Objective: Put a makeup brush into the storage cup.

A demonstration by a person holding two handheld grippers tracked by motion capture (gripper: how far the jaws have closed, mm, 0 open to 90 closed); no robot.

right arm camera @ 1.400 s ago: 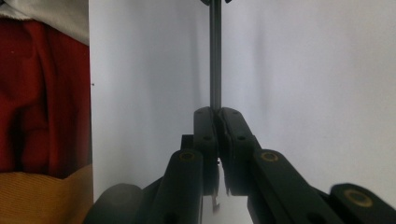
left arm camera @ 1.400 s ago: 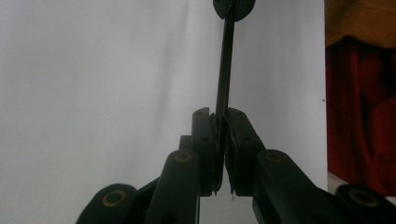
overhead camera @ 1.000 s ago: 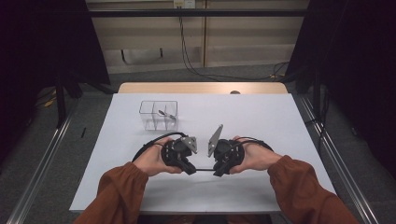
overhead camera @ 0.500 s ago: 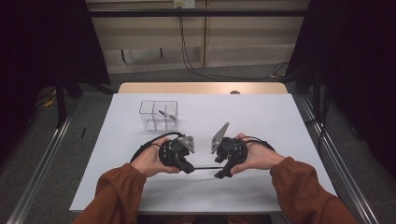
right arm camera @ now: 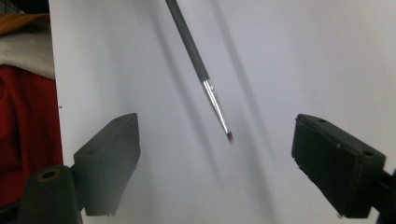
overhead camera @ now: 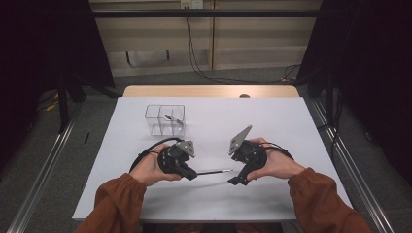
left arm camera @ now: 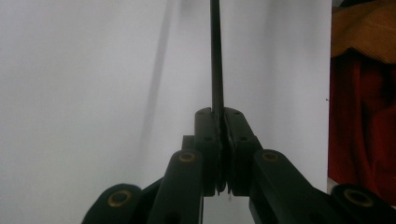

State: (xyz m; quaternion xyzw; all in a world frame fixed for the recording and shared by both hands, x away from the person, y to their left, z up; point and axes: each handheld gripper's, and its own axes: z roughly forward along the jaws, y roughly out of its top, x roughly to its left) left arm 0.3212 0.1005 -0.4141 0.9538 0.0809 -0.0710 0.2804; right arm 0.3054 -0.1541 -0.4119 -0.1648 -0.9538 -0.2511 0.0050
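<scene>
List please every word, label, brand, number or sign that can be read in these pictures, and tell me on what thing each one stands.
None: no readable text stands on anything here.
The thin brush, the clear box, the white table cover, the left gripper and the right gripper bear no lettering or marks.
The pale fitting on the back wall is too small to tell whether it carries any text.
</scene>
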